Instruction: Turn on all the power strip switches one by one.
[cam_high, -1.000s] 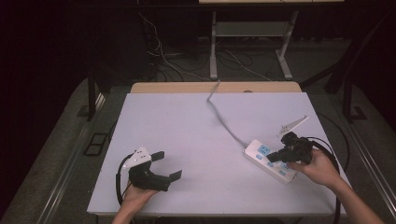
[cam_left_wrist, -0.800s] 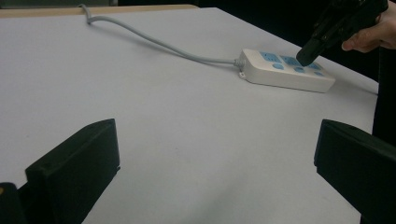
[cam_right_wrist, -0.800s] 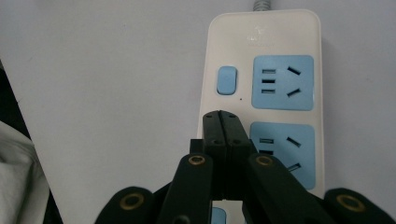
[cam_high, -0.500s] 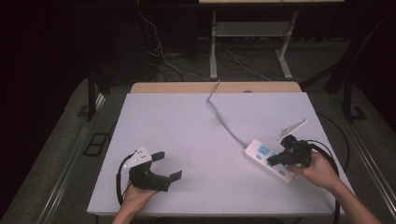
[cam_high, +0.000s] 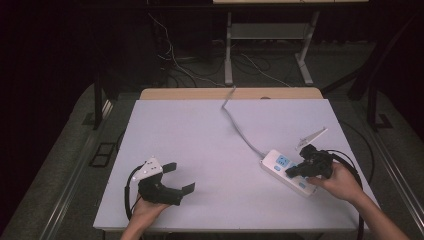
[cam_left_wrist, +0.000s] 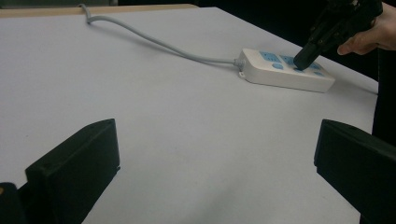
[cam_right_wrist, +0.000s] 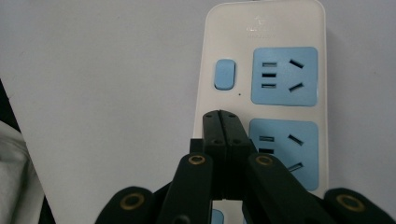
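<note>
A white power strip (cam_high: 281, 169) with blue sockets lies at the table's right side, and its grey cable (cam_high: 239, 131) runs to the far edge. My right gripper (cam_high: 291, 173) is shut with nothing between its jaws. Its tips (cam_right_wrist: 222, 116) sit over the strip (cam_right_wrist: 233, 37) just below the blue switch (cam_right_wrist: 224, 73), beside a socket (cam_right_wrist: 285, 77). In the left gripper view the right gripper (cam_left_wrist: 301, 60) appears to touch the strip's top (cam_left_wrist: 261, 70). My left gripper (cam_high: 180, 177) rests near the front left edge, open and empty (cam_left_wrist: 215, 163).
The white table (cam_high: 210, 145) has a wooden strip along its far edge (cam_high: 200, 93). The right gripper's black cable (cam_high: 357, 175) loops near the table's right edge. Dark floor with cables and a desk frame (cam_high: 265, 50) lies beyond.
</note>
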